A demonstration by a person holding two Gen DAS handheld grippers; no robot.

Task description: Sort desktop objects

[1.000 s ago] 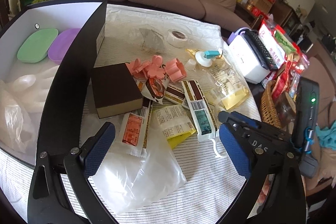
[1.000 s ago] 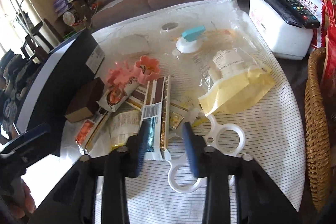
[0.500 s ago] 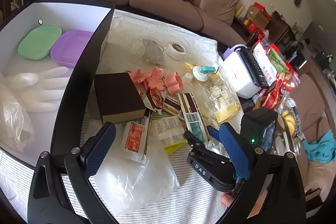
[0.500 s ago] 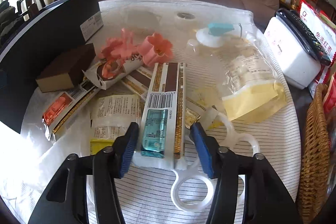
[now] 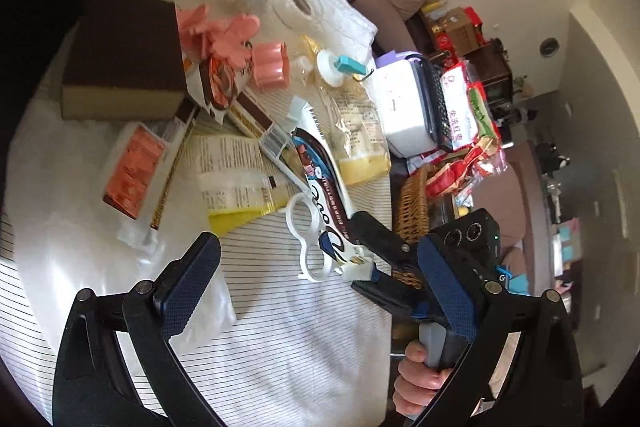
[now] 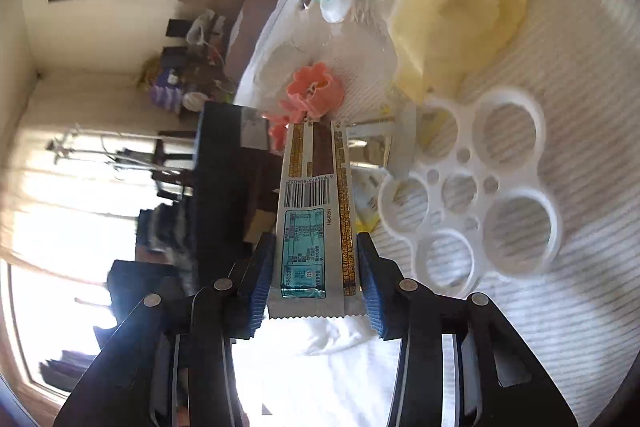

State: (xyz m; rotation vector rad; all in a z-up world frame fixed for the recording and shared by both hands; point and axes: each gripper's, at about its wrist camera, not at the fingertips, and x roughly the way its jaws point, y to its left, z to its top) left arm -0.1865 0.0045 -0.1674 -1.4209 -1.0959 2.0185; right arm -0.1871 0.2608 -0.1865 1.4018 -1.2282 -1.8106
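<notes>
The right claw (image 6: 316,287) is clamped on the snack bar (image 6: 316,211), now lifted and tilted off the table's (image 5: 304,347) right edge; half a second ago it lay flat in the clutter. The left claw (image 5: 320,291) hangs spread apart over bare striped cloth. Only its view shows the bar's printed front beside the white ring holder (image 5: 308,247) and wicker basket (image 5: 410,203).

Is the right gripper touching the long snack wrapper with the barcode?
Touching. In the right wrist view, both blue pads of the right gripper press against the edges of the snack wrapper, which sticks out forward between them.
</notes>
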